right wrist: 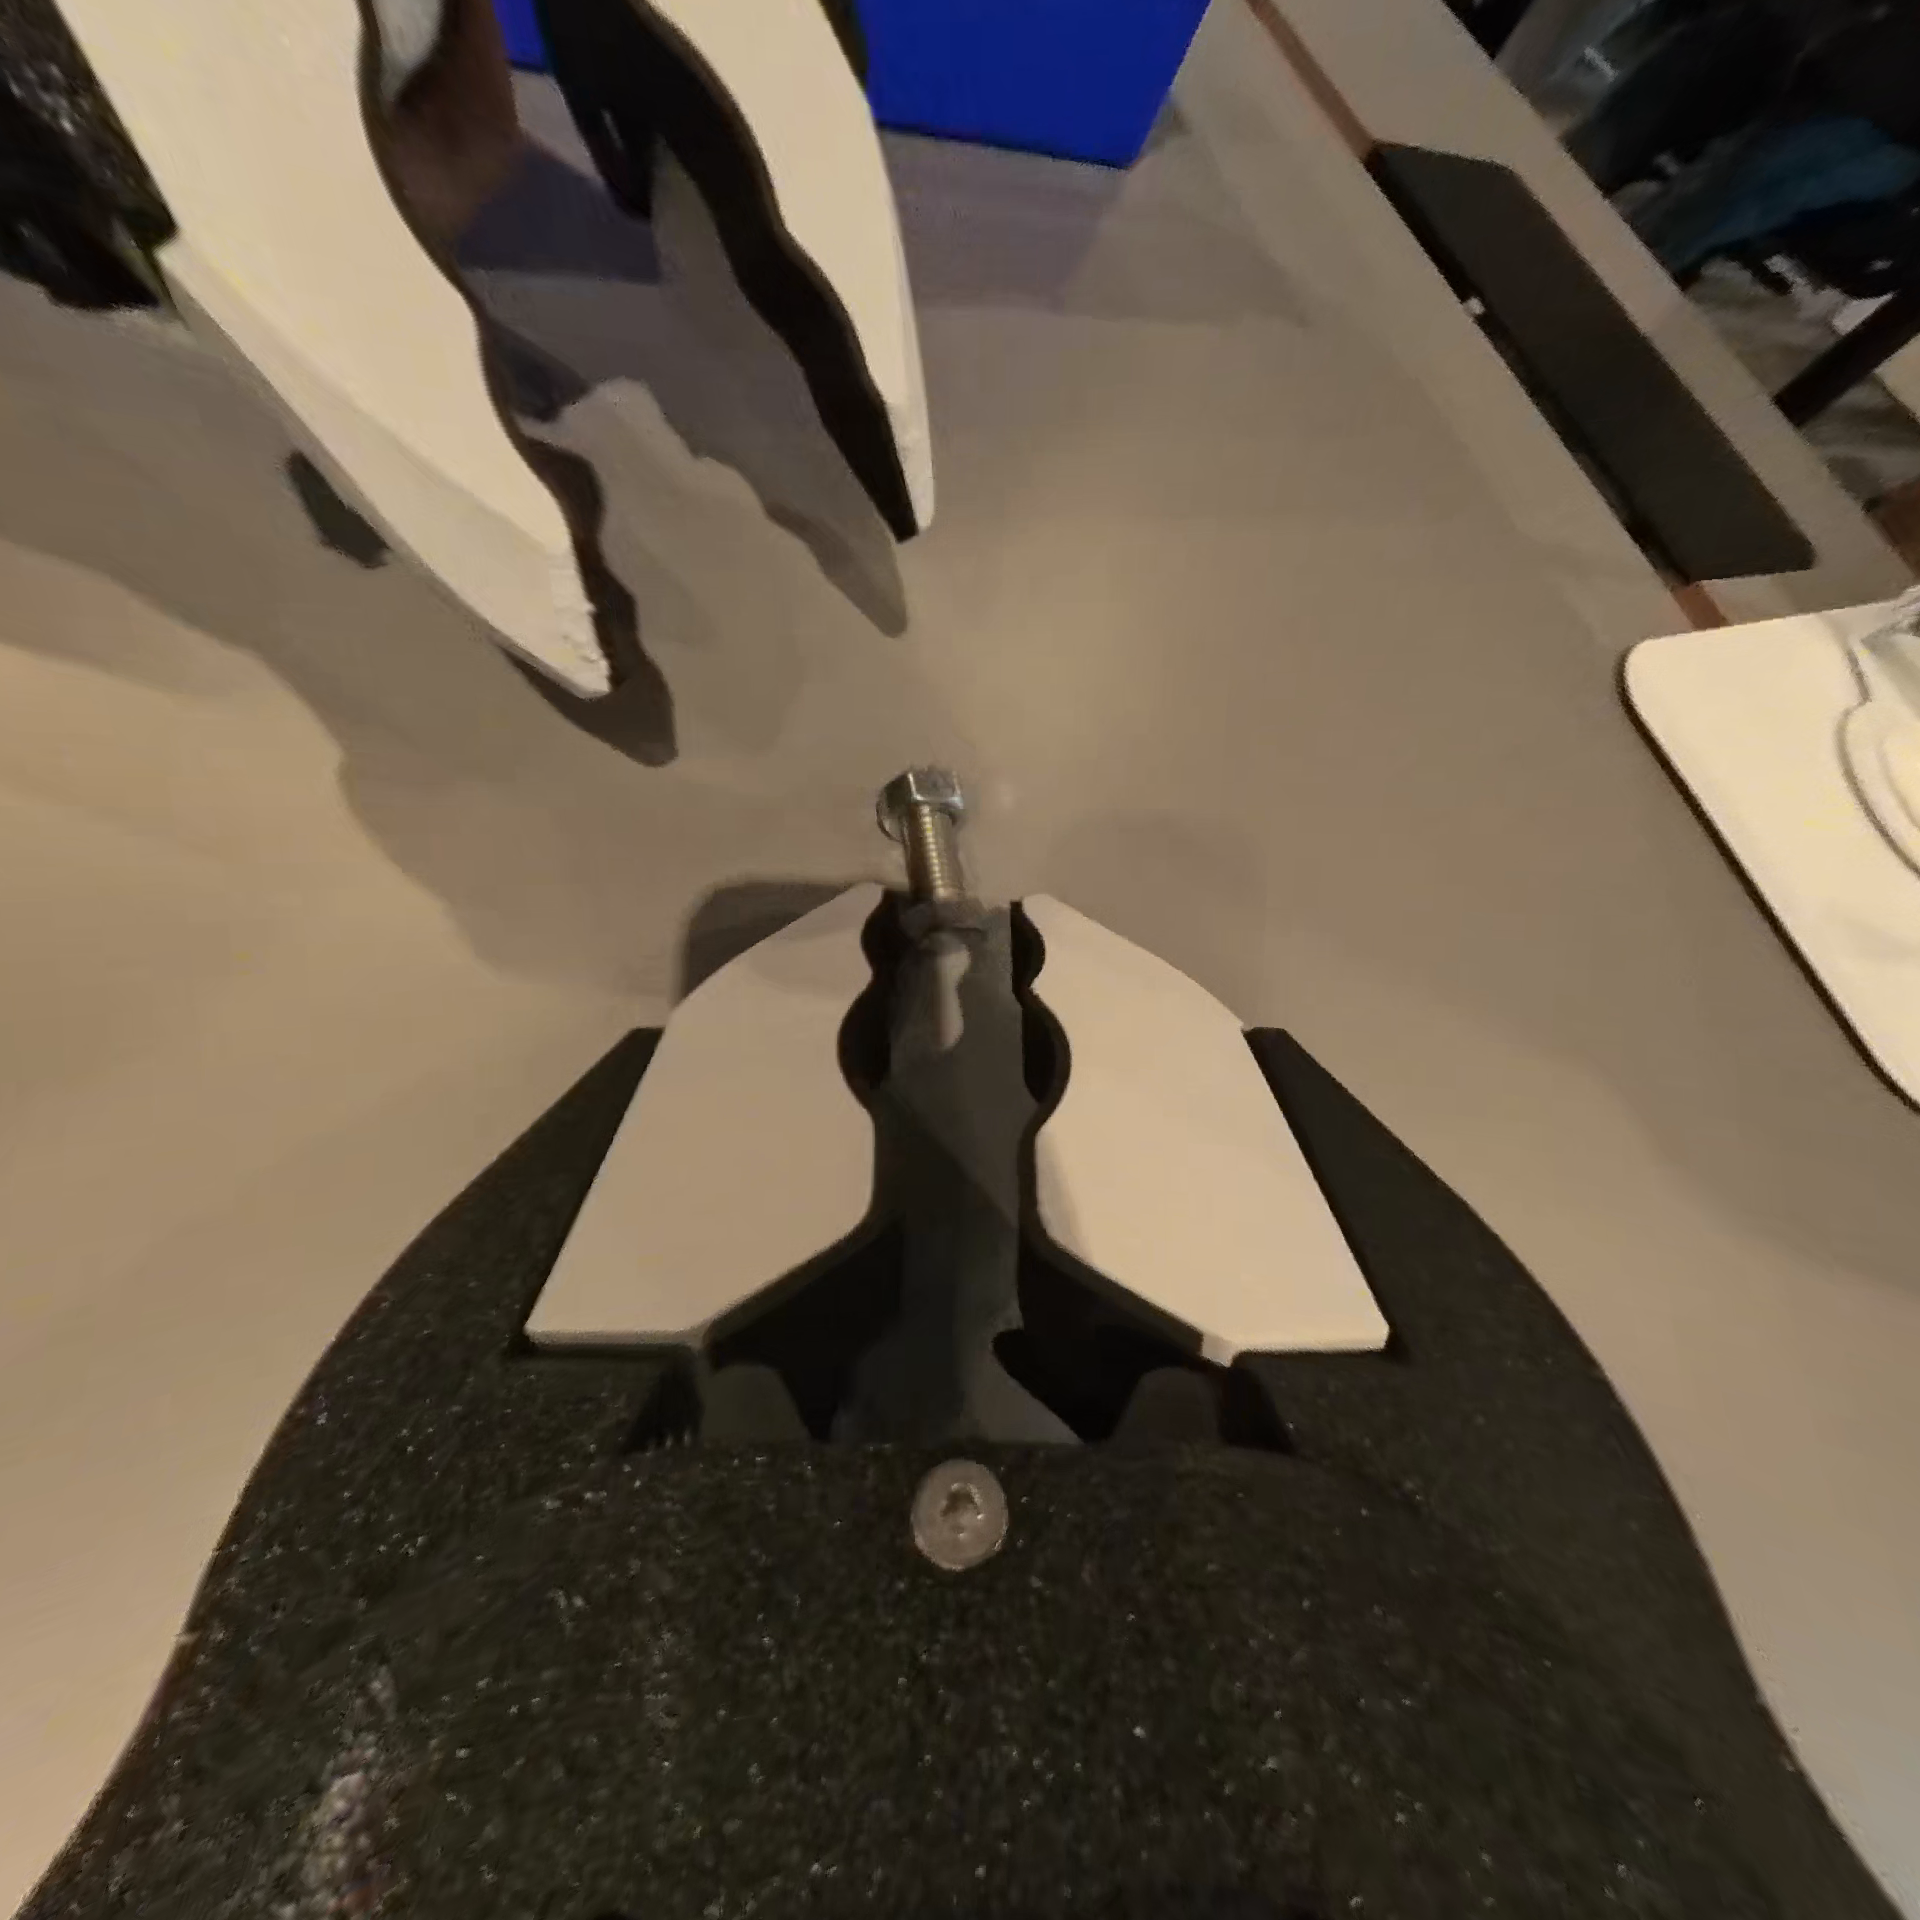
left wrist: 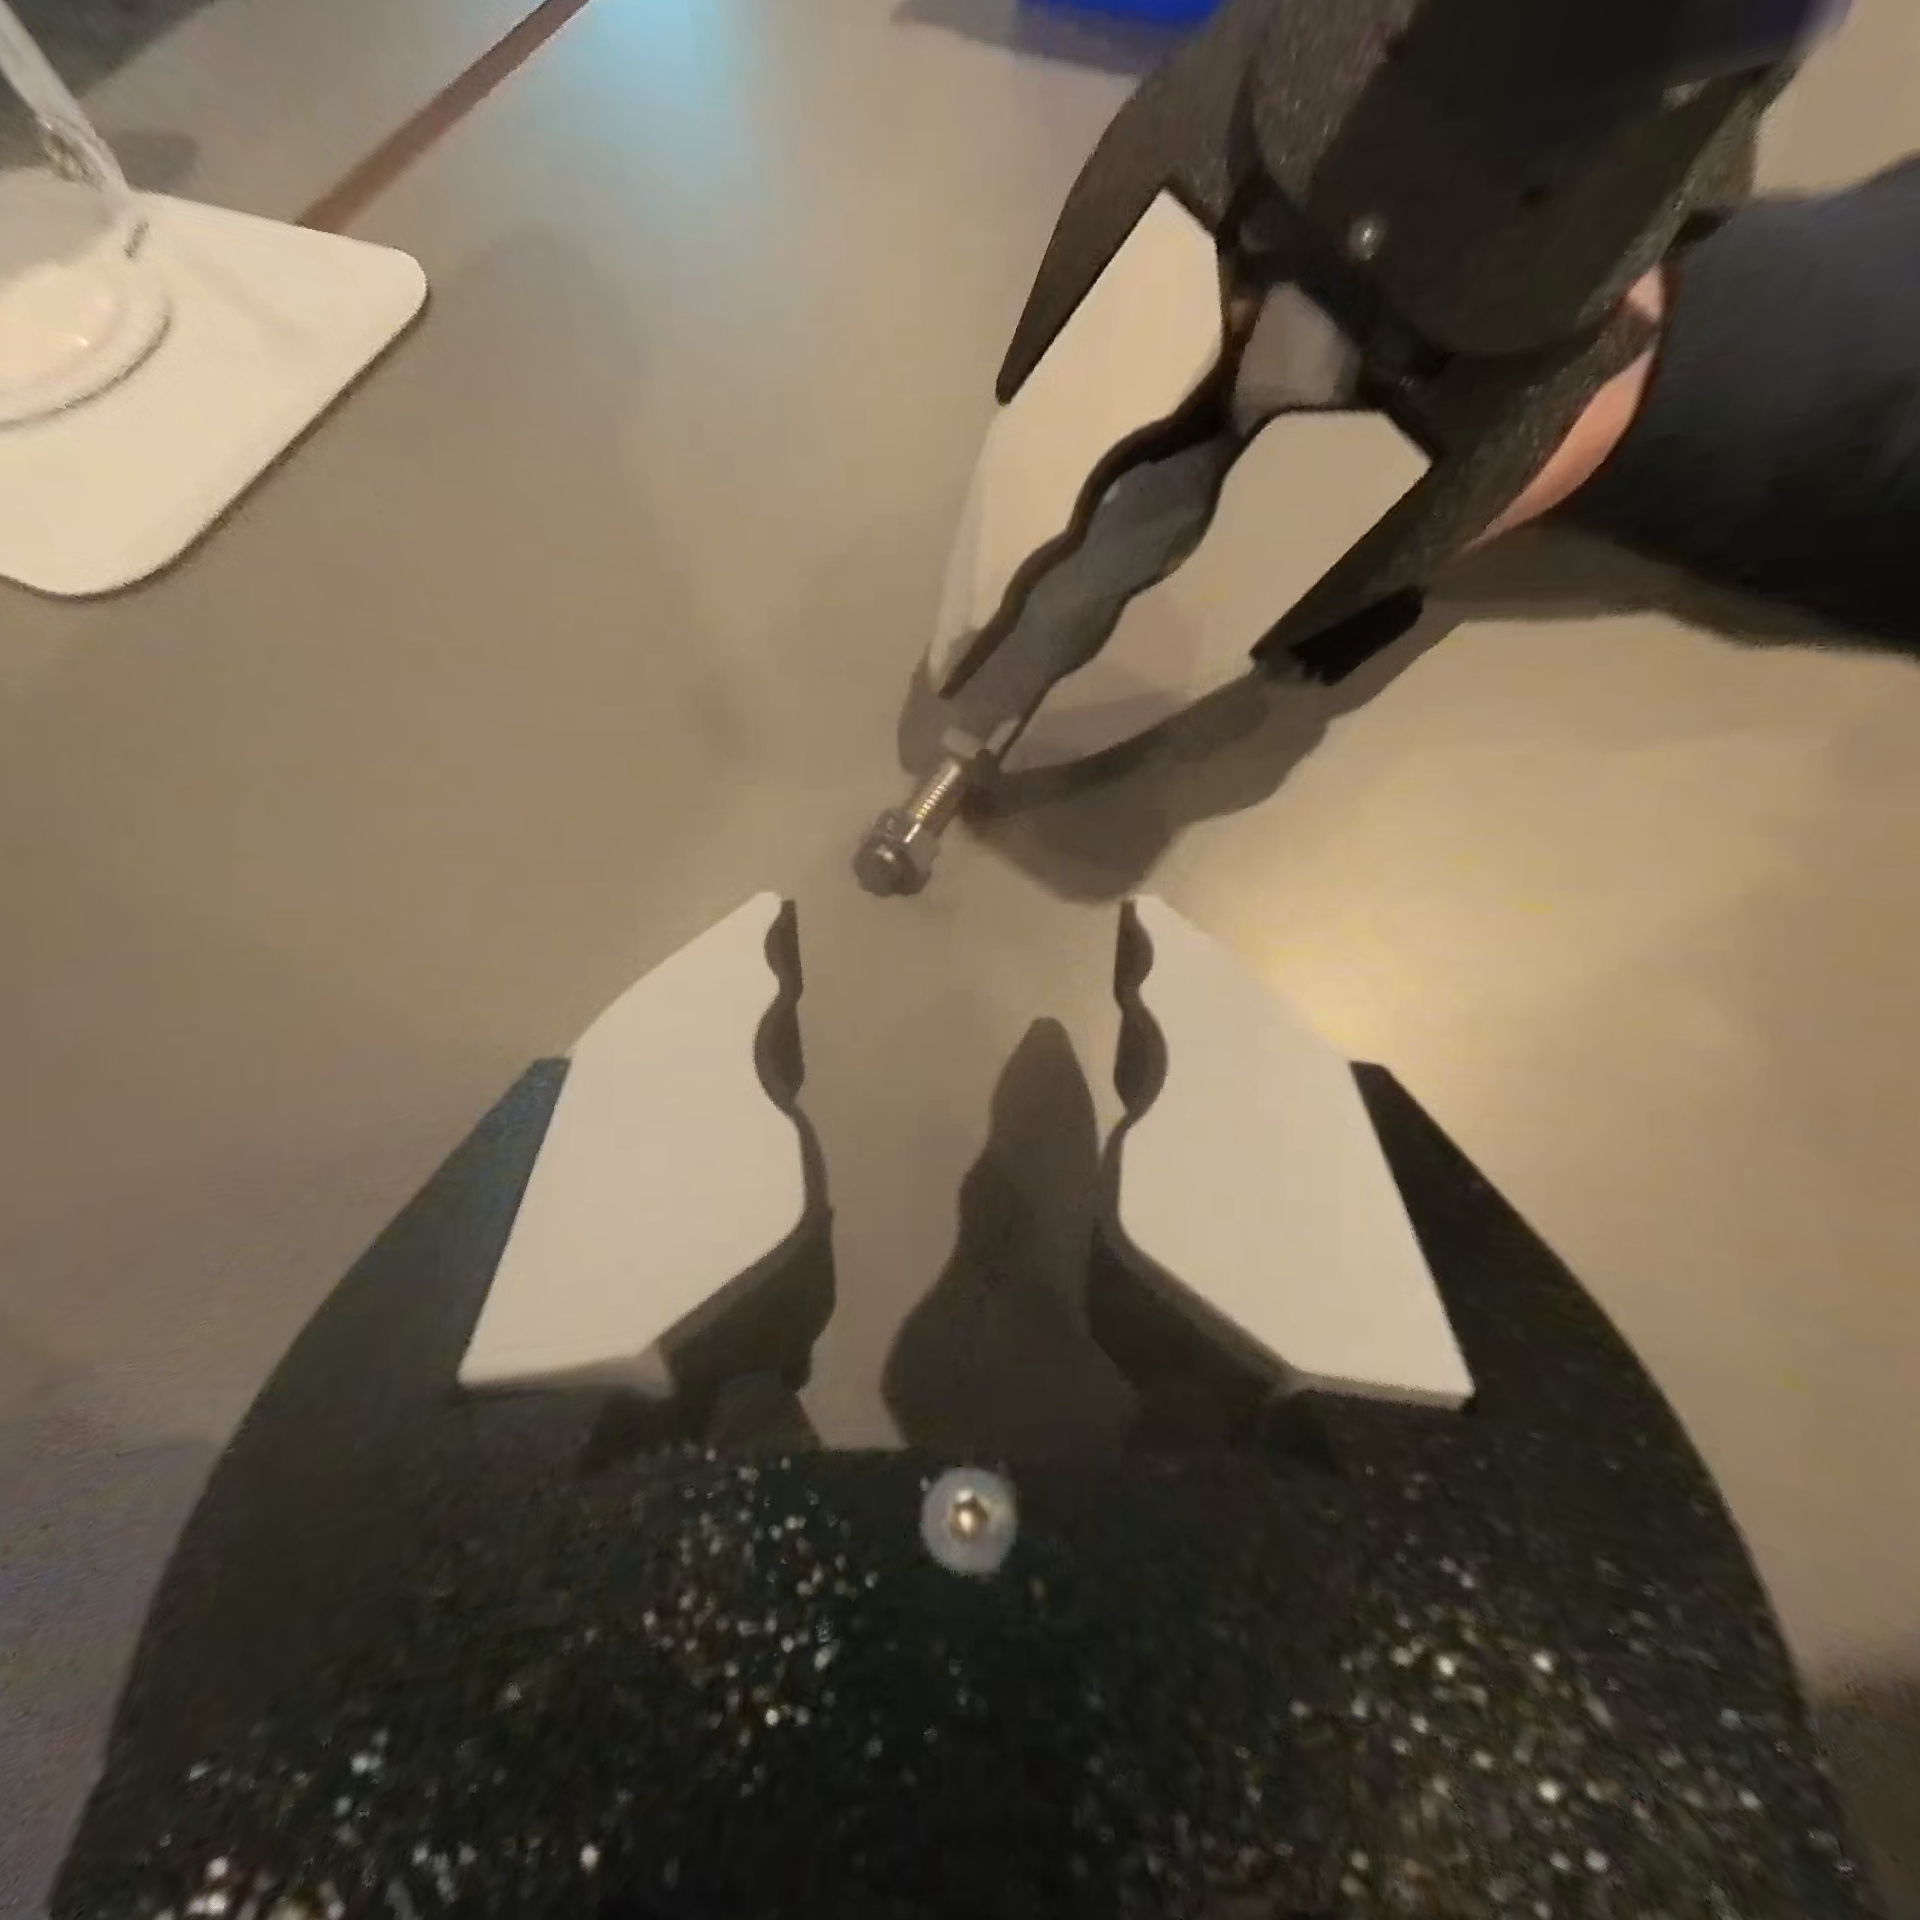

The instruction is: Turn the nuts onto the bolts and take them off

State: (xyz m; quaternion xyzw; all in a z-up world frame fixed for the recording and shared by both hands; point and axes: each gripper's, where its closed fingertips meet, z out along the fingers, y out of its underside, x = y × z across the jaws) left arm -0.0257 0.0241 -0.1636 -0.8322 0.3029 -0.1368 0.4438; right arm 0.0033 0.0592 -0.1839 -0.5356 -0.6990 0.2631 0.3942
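Observation:
A silver hex-head bolt [left wrist: 914, 821] is held by its threaded end in my right gripper [left wrist: 971, 753], which comes down from the upper right. Its head points toward the grey table [left wrist: 623, 623], close above it or touching. In the right wrist view the bolt [right wrist: 928, 842] sticks out ahead of my shut right gripper [right wrist: 940, 909]. A small dark part, maybe a nut, sits on the thread between the tips. My left gripper [left wrist: 956, 914] is open and empty, its tips just short of the bolt head. It also shows in the right wrist view [right wrist: 748, 592], open.
A white mat [left wrist: 260, 416] with a clear glass [left wrist: 62, 260] stands at the far left; the mat also shows in the right wrist view [right wrist: 1766, 831]. A blue box [right wrist: 1018, 73] and a black strip [right wrist: 1590, 364] lie near the table's far edge. A dark sleeve [left wrist: 1787, 416] holds the right gripper.

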